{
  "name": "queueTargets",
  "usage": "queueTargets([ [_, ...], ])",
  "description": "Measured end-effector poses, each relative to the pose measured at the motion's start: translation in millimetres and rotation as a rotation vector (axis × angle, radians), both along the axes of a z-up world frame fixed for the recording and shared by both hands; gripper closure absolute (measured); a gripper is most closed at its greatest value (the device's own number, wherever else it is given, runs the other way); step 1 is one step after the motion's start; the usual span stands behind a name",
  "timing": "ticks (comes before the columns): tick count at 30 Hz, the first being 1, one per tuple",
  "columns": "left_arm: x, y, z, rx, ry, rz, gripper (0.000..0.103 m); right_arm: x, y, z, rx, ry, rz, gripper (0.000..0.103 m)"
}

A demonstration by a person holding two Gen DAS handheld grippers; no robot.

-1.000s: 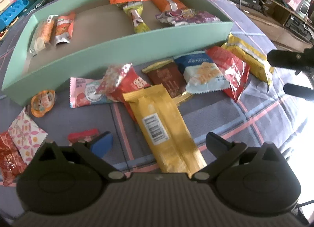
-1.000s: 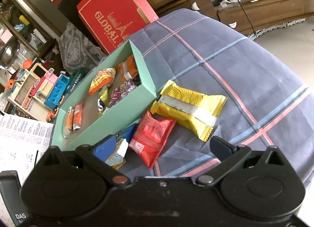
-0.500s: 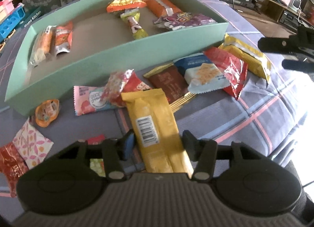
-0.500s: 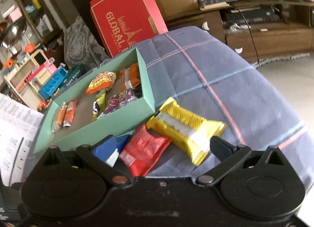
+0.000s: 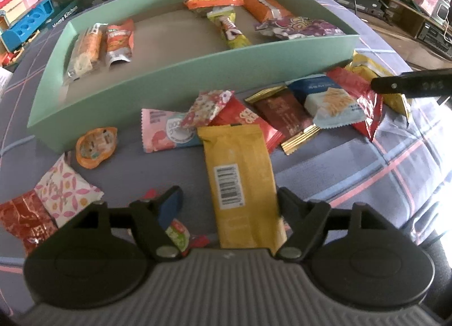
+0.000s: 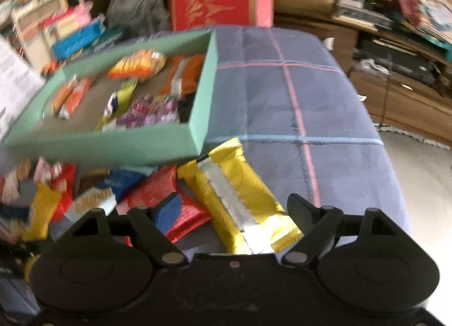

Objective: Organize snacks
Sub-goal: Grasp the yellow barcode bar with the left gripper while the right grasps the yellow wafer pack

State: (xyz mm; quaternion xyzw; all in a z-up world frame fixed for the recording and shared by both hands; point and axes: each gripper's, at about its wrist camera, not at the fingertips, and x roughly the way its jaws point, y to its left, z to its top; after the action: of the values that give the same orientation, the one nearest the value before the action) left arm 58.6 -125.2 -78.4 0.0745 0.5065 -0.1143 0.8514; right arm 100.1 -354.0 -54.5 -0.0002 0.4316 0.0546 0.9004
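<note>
My left gripper (image 5: 227, 199) stands wide around the mustard-yellow packet (image 5: 240, 182) at lower centre. My right gripper (image 6: 234, 210) gapes above a bright yellow wrapper (image 6: 240, 193). The green tray (image 5: 180, 80) spans the upper frame, snacks inside.

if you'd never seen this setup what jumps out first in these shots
The long mint green tray across the blue plaid cloth, with a few snacks already inside. Next, the heap of bright wrappers spilled along its near wall. A mustard packet with a barcode lies between the open fingers of the left gripper, and a yellow and silver packet lies between those of the open right gripper.
</note>
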Motion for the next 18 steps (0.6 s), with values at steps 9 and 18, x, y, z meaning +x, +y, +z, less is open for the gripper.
queueTargets([
  [9,2,1,-2,0.004,-0.006,0.002,0.02,2,5,-10,0.01,-0.013,-0.018,0.022],
  [18,0,3,-2,0.001,-0.009,-0.01,0.022,-26,5,-1,0.072,-0.005,-0.096,0.04],
])
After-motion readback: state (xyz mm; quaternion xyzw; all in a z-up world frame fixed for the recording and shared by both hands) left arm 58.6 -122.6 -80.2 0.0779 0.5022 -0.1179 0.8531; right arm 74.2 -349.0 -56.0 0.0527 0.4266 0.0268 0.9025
